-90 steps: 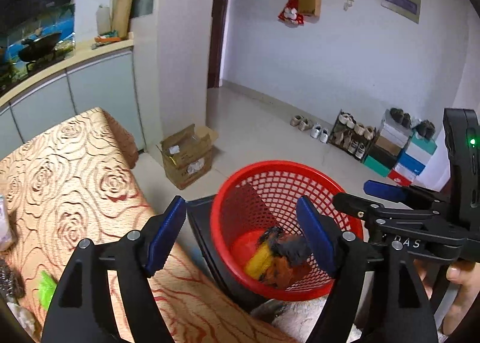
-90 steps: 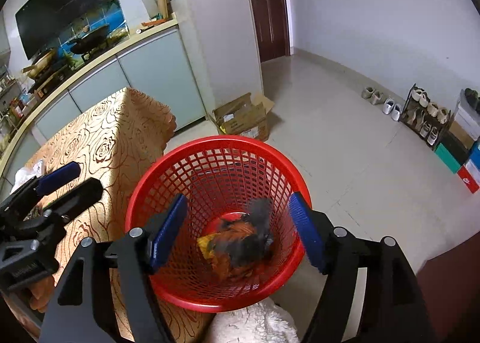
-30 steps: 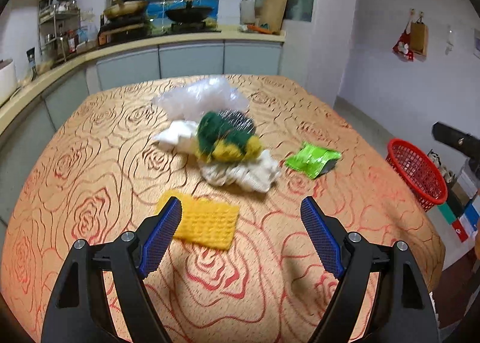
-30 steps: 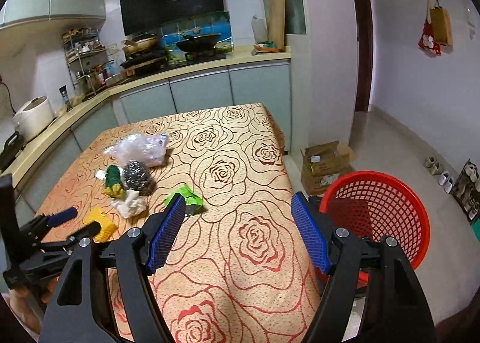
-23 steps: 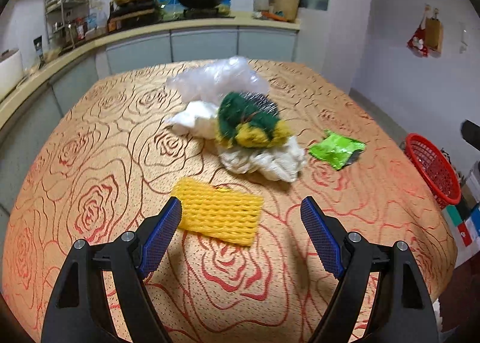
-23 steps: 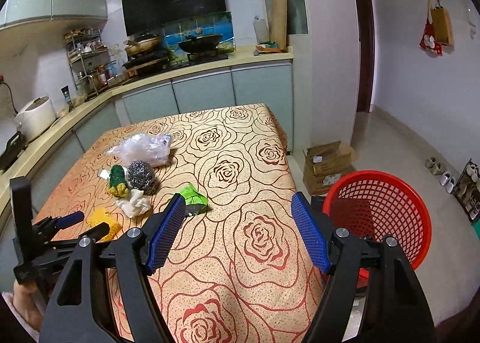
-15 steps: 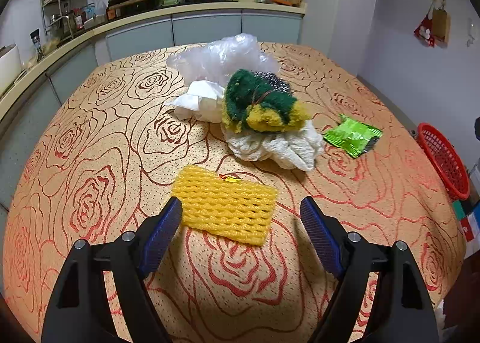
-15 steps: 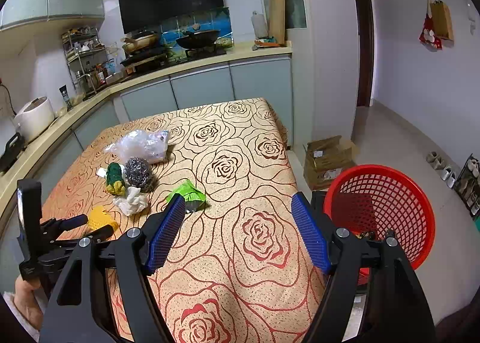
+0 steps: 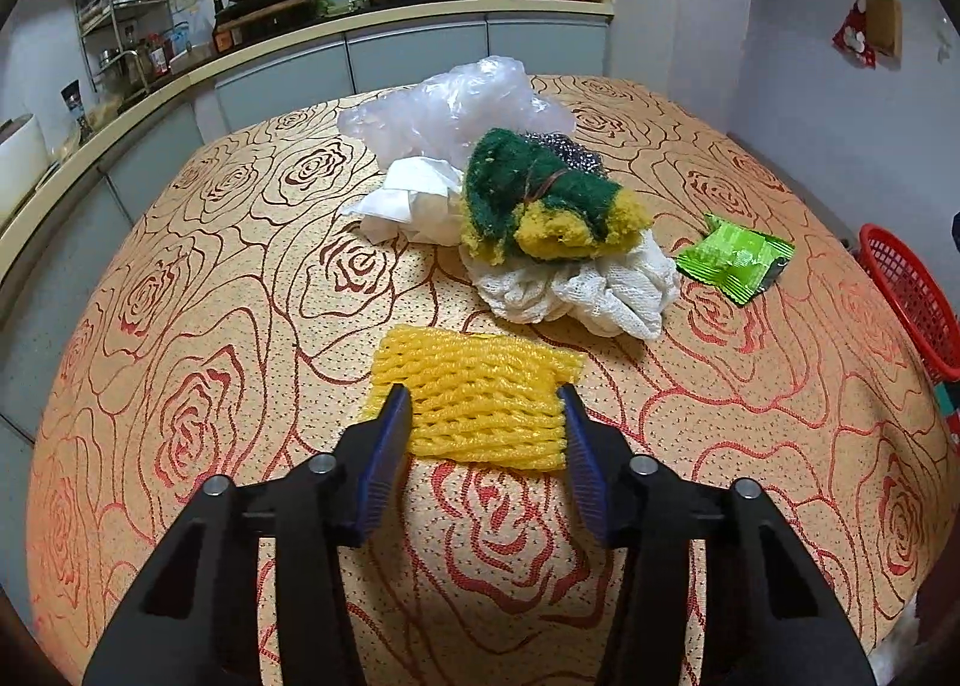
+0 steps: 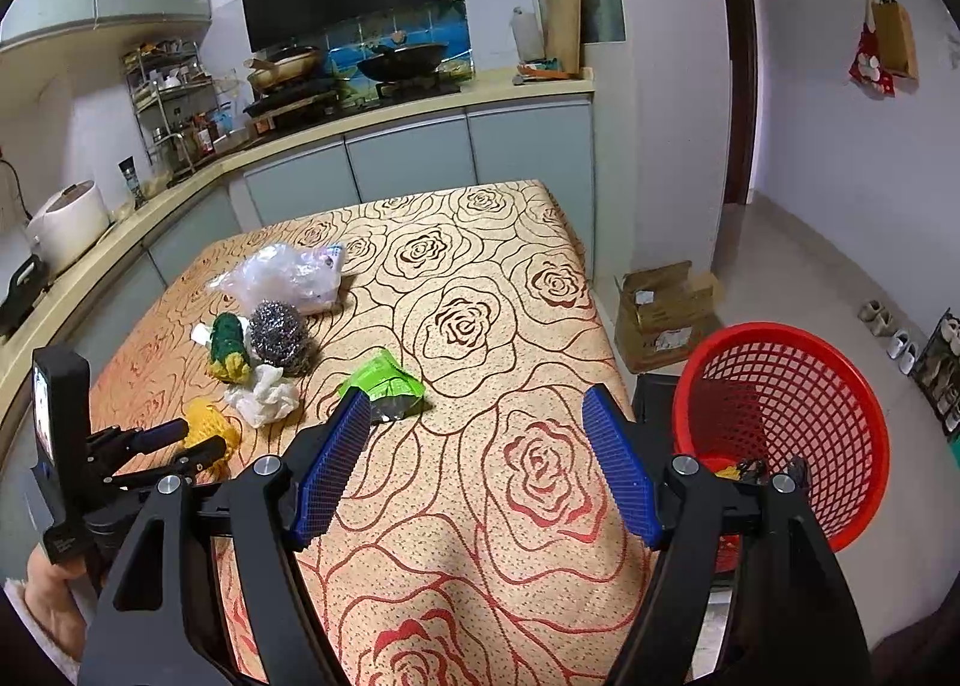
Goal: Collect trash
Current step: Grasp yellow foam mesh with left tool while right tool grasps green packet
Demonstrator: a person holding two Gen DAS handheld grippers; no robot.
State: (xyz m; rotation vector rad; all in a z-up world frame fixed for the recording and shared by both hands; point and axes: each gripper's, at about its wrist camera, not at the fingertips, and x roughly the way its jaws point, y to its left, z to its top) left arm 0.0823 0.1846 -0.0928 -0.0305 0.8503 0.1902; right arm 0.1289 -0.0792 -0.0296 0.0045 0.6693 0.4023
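Yellow foam net [image 9: 480,404] between left gripper [image 9: 483,410] jaws

Counted ahead of the left gripper [image 9: 483,407]: one yellow foam net [image 9: 474,401] between the fingertips; one white mesh cloth [image 9: 576,287] beyond it; one green-and-yellow sponge [image 9: 540,200] on top of that; one steel scourer [image 10: 279,332]; one crumpled white paper [image 9: 414,200]; one clear plastic bag [image 9: 450,107] farthest off. One green wrapper [image 10: 384,383] just beyond the right gripper [image 10: 480,440]. One red basket [image 10: 786,416] off to its right. Two grippers in all.
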